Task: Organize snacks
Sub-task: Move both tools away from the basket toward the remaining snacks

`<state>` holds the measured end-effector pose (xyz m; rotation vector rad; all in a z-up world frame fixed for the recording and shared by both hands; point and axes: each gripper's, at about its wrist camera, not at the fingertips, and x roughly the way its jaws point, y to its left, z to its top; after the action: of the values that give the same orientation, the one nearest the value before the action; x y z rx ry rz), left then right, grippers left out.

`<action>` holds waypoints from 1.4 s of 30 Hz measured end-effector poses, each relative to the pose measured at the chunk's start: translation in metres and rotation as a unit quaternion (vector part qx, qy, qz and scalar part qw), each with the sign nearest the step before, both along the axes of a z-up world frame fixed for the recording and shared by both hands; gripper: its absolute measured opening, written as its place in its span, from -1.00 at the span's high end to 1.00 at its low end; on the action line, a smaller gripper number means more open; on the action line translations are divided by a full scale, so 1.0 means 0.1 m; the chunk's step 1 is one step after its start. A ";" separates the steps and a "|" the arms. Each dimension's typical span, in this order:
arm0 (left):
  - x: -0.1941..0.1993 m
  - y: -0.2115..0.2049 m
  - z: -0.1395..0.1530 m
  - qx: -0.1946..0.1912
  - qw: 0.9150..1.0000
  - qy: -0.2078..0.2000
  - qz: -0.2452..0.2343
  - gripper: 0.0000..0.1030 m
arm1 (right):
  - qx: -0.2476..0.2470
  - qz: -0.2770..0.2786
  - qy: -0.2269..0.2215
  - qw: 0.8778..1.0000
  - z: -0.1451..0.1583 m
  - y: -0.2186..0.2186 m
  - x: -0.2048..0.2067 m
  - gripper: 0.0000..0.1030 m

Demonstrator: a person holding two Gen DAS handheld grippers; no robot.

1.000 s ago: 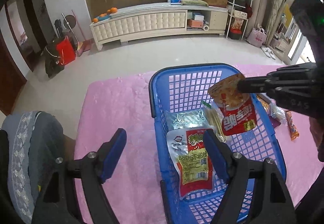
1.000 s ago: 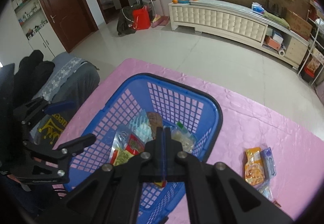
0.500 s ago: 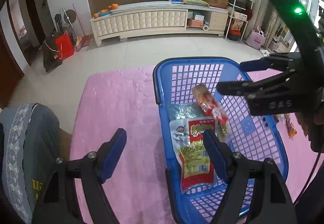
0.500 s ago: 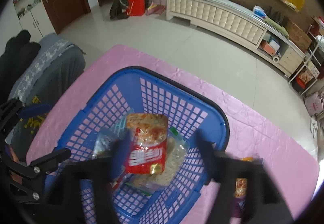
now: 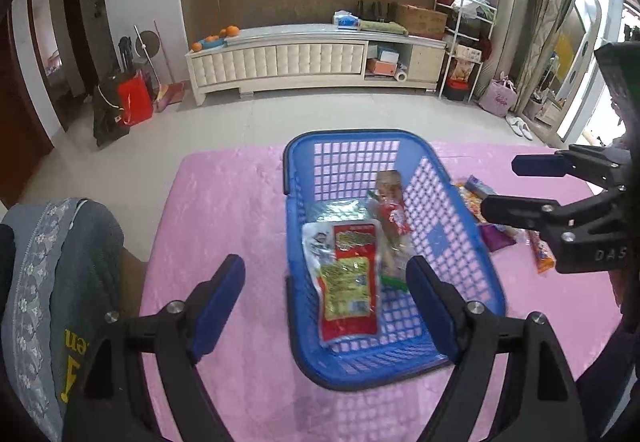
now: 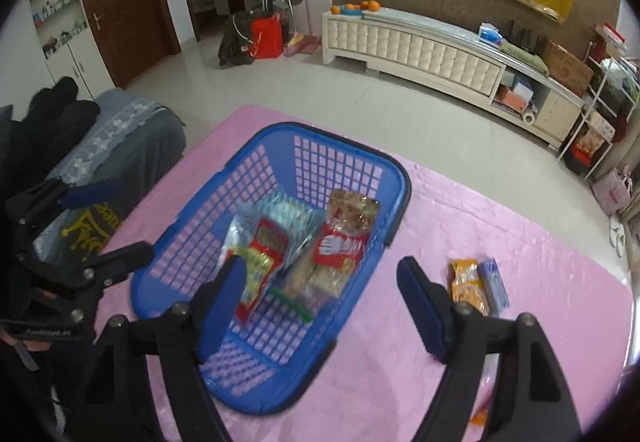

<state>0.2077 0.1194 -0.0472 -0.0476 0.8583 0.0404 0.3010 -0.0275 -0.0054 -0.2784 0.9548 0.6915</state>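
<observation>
A blue plastic basket (image 5: 296,162) (image 6: 400,178) stands on the pink cloth and holds several snack packs. A red, green and white pack (image 5: 348,282) lies flat in it. A red pack with white letters (image 6: 340,238) (image 5: 394,210) leans against the right wall. My left gripper (image 5: 322,274) (image 6: 108,222) hovers over the basket's near left part, its jaws opening with nothing gripped. My right gripper (image 6: 322,270) (image 5: 502,184) stands open above the basket's right rim and holds nothing. Loose on the cloth to the right lie an orange pack (image 6: 466,282) and a pale blue pack (image 6: 494,282).
The pink cloth (image 5: 224,210) covers the table. More loose snacks, among them a purple pack (image 5: 496,236) and an orange stick (image 5: 542,254), lie right of the basket. A chair with a grey cover (image 5: 60,242) stands at the table's left edge.
The right gripper opened and let the red pack fall into the basket, then drew back to the right. Both grippers pulled back and rose a little.
</observation>
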 end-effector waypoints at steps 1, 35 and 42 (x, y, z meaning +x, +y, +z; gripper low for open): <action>-0.02 -0.02 0.02 0.000 1.000 -0.002 -0.001 -0.58 | 0.004 -0.001 -0.003 1.000 0.05 -0.06 -0.06 -0.58; 0.11 -1.83 0.13 0.016 0.996 -0.012 -0.088 -0.58 | 0.041 -0.108 0.008 0.993 0.01 -1.92 -0.32 -0.63; 0.41 -2.12 -0.05 0.011 0.994 0.013 -0.104 -0.58 | 0.046 -0.134 0.017 0.990 -0.17 -2.25 -0.11 -0.63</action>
<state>0.2483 -0.0930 -0.0521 0.0630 0.8849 -0.1462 0.2899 -0.2523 -0.0222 -0.0557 0.9693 0.4931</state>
